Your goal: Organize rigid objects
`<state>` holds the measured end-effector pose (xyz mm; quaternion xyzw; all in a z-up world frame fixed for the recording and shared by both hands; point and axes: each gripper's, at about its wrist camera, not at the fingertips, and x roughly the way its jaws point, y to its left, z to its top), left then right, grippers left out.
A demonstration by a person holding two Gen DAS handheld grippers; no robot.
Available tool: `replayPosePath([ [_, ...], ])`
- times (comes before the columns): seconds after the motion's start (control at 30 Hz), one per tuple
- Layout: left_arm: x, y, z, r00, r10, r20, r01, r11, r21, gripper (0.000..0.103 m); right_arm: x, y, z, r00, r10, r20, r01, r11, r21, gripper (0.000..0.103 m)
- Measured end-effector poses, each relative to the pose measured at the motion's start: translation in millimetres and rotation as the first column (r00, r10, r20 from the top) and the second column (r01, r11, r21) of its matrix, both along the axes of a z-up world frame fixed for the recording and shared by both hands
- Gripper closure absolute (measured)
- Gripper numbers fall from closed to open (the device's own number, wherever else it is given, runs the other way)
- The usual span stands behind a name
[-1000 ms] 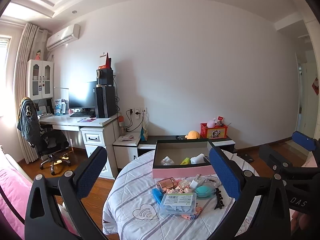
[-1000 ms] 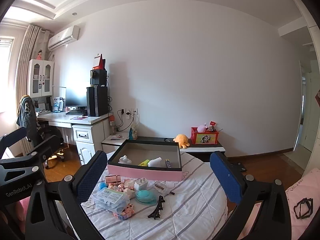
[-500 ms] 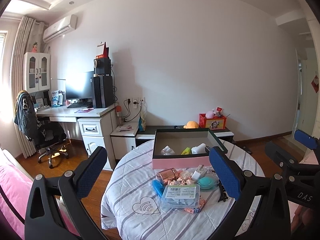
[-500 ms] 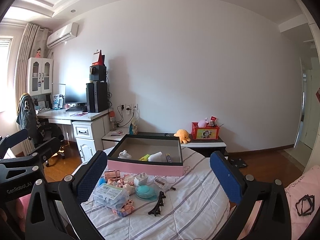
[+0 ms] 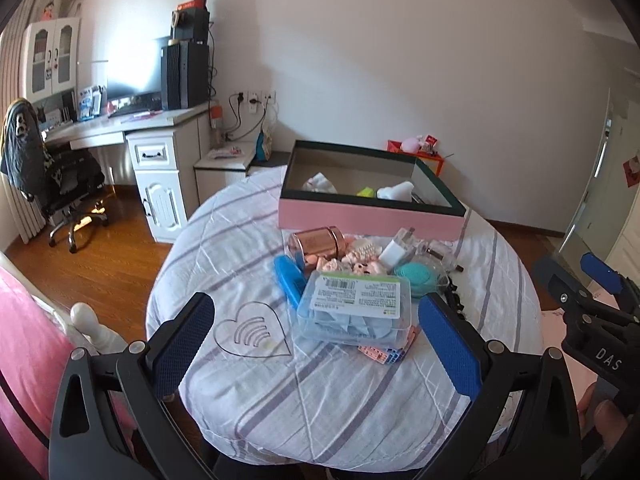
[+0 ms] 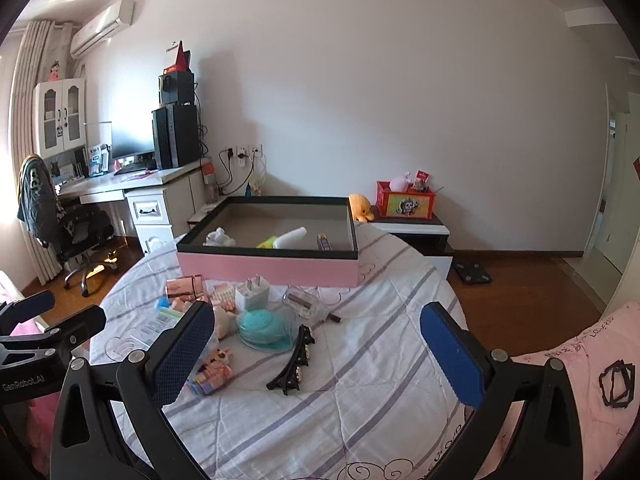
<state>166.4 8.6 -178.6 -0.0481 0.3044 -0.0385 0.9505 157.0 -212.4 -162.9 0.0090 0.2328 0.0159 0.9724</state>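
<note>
Small rigid objects, among them a clear plastic case (image 5: 356, 308), a rose-gold jar (image 5: 318, 242) and a black hair clip (image 6: 294, 364), lie clustered on the round table (image 5: 320, 400) before the pink box (image 6: 268, 266). Left gripper (image 5: 320, 344) and right gripper (image 6: 318, 352) hover spread wide, holding nothing.

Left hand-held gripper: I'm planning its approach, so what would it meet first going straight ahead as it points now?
Probably the clear plastic box with the white label, centred between the open fingers of the left hand-held gripper and nearest in the pile. Depth is uncertain; the striped tablecloth lies below.
</note>
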Motion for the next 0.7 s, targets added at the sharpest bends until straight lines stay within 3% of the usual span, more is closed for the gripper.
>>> replayPosePath([
  [0.2,16,-30,-27,0.996,-0.035,-0.077,0.035,0.999,0.002,0.000,14,-12,-19,0.999,-0.014,-0.051,0.015,1.000,0.019,0.000],
  [0.43,40,-30,-54,0.985,-0.017,-0.172,0.012,0.999,-0.031,0.000,27,-26,-37,0.995,-0.014,-0.097,0.018,0.999,0.039,0.000],
  [0.7,60,-28,-65,0.985,-0.032,-0.172,0.029,0.999,-0.020,0.000,46,-25,-48,0.991,-0.001,-0.131,0.007,0.999,0.043,0.000],
])
